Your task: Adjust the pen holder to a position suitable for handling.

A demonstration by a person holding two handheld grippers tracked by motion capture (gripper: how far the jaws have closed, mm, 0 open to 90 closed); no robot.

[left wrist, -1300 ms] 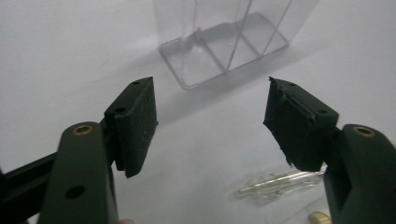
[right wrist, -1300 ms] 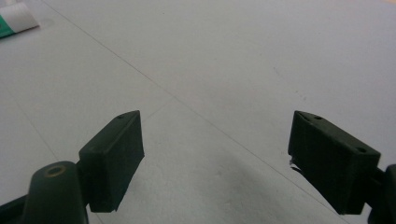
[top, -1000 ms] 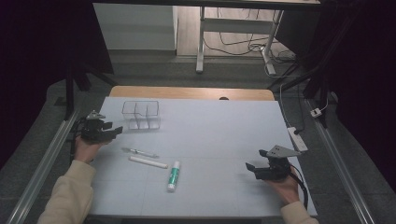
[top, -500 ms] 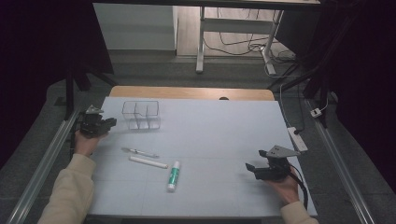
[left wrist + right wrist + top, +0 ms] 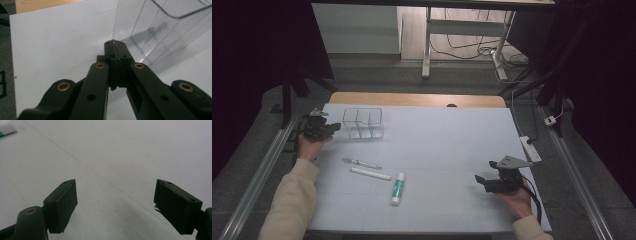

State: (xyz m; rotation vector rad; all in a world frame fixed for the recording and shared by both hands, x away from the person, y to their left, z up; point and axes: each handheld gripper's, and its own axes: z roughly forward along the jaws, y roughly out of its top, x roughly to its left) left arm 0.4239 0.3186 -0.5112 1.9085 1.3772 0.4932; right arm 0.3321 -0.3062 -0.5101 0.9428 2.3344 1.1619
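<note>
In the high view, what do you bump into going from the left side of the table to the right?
Left hand-held gripper → clear box → green tube → right hand-held gripper → power strip.

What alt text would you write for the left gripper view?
The black left gripper, its jaws shut with nothing between them, points at the lower corner of a clear plastic divided box standing on the white table surface. Whether they touch cannot be told.
</note>
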